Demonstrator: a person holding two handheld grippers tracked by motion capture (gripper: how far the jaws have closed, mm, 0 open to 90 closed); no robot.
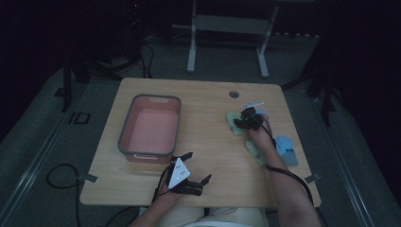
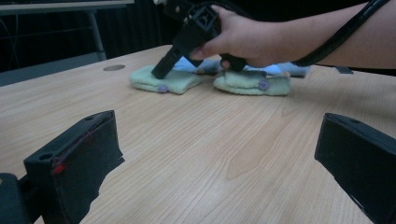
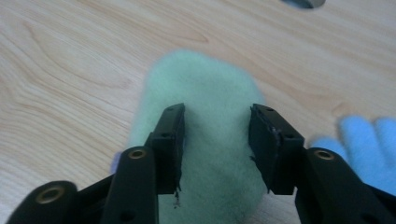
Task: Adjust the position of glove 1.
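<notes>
Your light wooden table (image 1: 208,142) carries a pink rectangular plastic tub with a grey rim (image 1: 150,125) on its left half, standing well apart from the soft things on the right. There, two pale green fluffy mittens lie near each other: the farther green mitten (image 1: 233,122) sits toward the table's far side, the nearer green mitten (image 1: 254,152) lies closer to you, and a light blue knitted glove (image 1: 286,149) lies just beside it at the right edge.

Your right forearm reaches forward across the right side of the table, hand wrapped around the handle and tipped downward, so the right claw (image 1: 242,123) points down onto the farther green mitten. In the right gripper view its jaws stand part open on either side of the fleece, with green showing between them; whether the pads press the fabric I cannot tell.

Your left hand rests low near the table's front edge, holding the left claw (image 1: 197,166) level above bare wood. Its jaws stand wide apart with nothing between them.
</notes>
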